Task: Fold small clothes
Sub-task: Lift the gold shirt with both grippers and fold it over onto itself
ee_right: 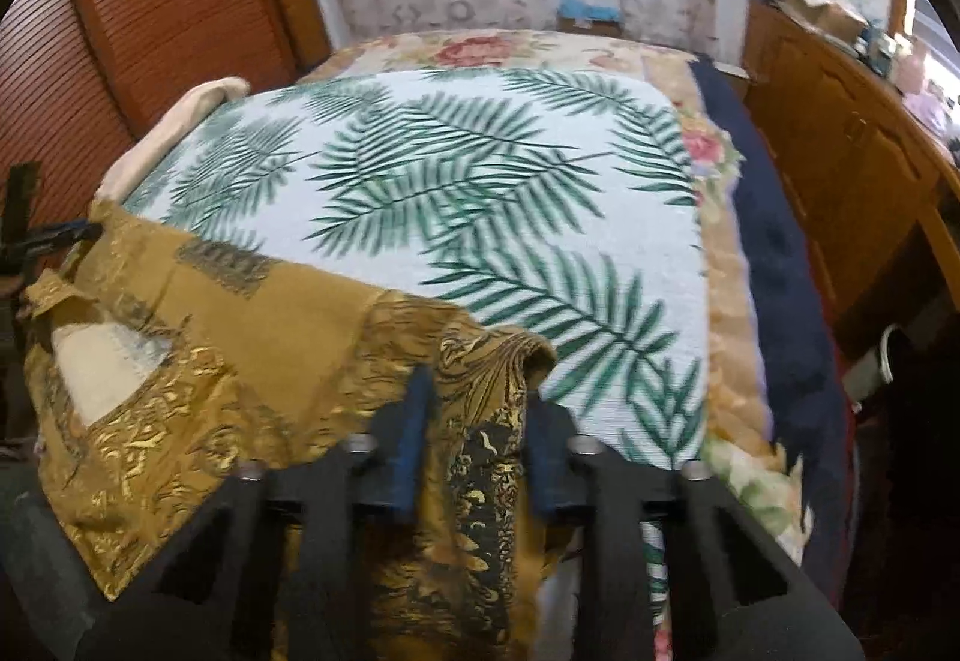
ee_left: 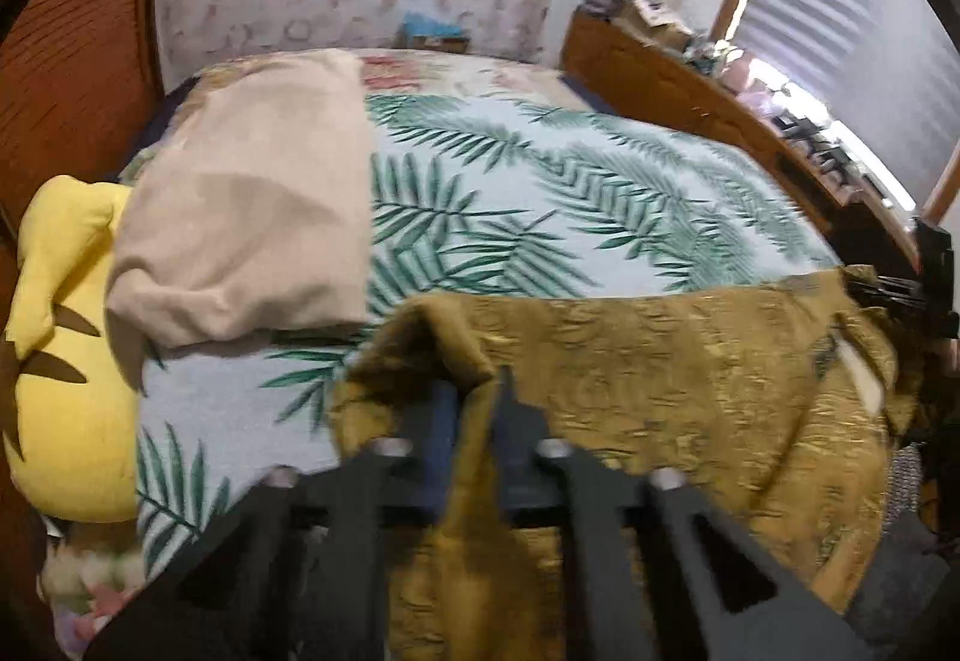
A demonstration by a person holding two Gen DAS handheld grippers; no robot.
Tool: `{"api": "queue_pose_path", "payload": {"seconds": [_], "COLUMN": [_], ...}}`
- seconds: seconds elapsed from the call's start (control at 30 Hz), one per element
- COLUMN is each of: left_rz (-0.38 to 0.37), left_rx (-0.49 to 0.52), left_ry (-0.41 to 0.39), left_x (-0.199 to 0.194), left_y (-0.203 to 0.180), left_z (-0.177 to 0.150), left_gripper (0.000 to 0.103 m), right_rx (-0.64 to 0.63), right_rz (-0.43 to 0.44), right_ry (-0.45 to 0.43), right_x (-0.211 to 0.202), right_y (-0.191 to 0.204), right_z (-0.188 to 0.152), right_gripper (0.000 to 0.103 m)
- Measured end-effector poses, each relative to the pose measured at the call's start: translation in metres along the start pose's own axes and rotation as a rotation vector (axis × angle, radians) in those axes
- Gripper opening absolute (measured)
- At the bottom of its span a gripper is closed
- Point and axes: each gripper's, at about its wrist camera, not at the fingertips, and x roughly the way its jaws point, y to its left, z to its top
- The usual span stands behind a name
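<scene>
Both grippers pinch mustard garment (ee_left: 690, 391) on bedspread (ee_left: 540, 193).

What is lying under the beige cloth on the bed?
The beige cloth lies on the palm-leaf blanket; its near corner overlaps the yellow plush toy. Whatever else is beneath it is covered and cannot be seen.

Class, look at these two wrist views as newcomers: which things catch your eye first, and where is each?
The mustard-gold patterned garment lies across the bed's near edge, each gripper shut on a corner. Beyond spreads a white blanket with green palm fronds. A bright yellow plush toy sits at the bed's left side.
</scene>
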Motion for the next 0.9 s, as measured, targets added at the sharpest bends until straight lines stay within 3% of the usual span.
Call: {"api": "queue_pose_path", "payload": {"seconds": [0.17,0.33,0.53,0.73,0.9], "left_rz": [-0.046,-0.093,-0.073,-0.025,0.004], "left_rx": [0.01,0.05,0.112,0.135,0.138], "left_ry": [-0.168,-0.381,-0.605,-0.72,-0.793], "left_x": [-0.058,-0.14,-0.237,-0.297,-0.327], "left_y": [-0.024,-0.046,-0.061,-0.055,-0.047], "left_z": [0.006,0.033,0.065,0.096,0.126], "left_gripper": [0.0,0.0,0.0,0.0,0.0], "right_rx": [-0.007,-0.036,-0.127,-0.185,-0.229], "right_rz": [0.011,-0.026,-0.073,-0.08,-0.115], "right_ry": [-0.115,-0.278,-0.481,-0.626,-0.691], "right_x": [-0.034,-0.107,-0.208,-0.29,-0.326], "right_y": [0.012,0.032,0.067,0.089,0.103], "right_z": [0.002,0.021,0.056,0.093,0.13], "right_gripper": [0.007,0.007,0.006,0.006,0.006]}}
